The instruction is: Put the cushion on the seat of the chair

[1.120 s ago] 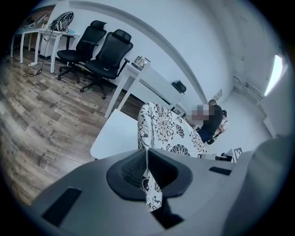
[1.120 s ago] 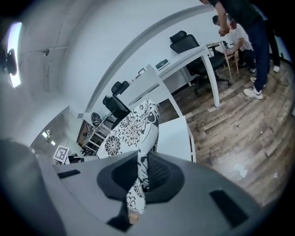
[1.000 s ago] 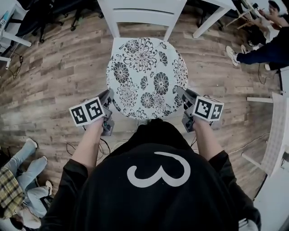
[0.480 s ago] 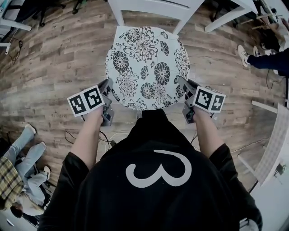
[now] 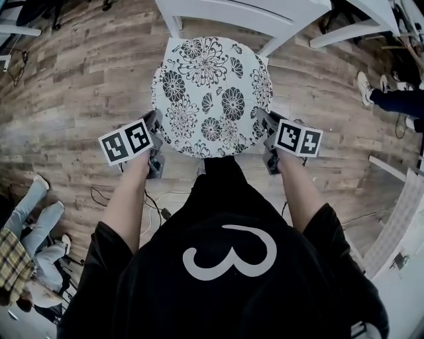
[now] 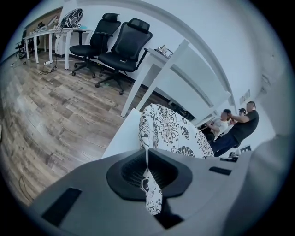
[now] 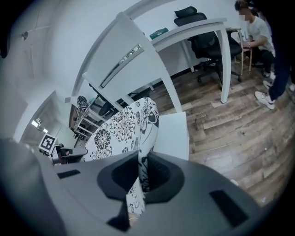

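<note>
A round white cushion [image 5: 211,93] printed with black flowers hangs over the white chair's seat [image 5: 171,48], below its backrest [image 5: 238,12]. My left gripper [image 5: 154,126] is shut on the cushion's near left rim. My right gripper [image 5: 264,122] is shut on its near right rim. In the left gripper view the cushion's [image 6: 173,131] edge is pinched in the left gripper [image 6: 147,173], with the white seat [image 6: 120,136] beneath it. In the right gripper view the cushion's [image 7: 120,129] fabric runs through the right gripper [image 7: 142,173], beside the seat [image 7: 174,133].
The floor is wood plank [image 5: 86,86]. Two black office chairs [image 6: 115,41] and white desks [image 6: 152,78] stand beyond the chair. A person's legs [image 5: 391,99] are at the right, another person [image 5: 26,232] at the lower left. A cable [image 5: 156,212] lies by my feet.
Both grippers have risen and moved up the picture toward the chair's backrest, carrying the cushion with them. Their grip on its two sides has not changed.
</note>
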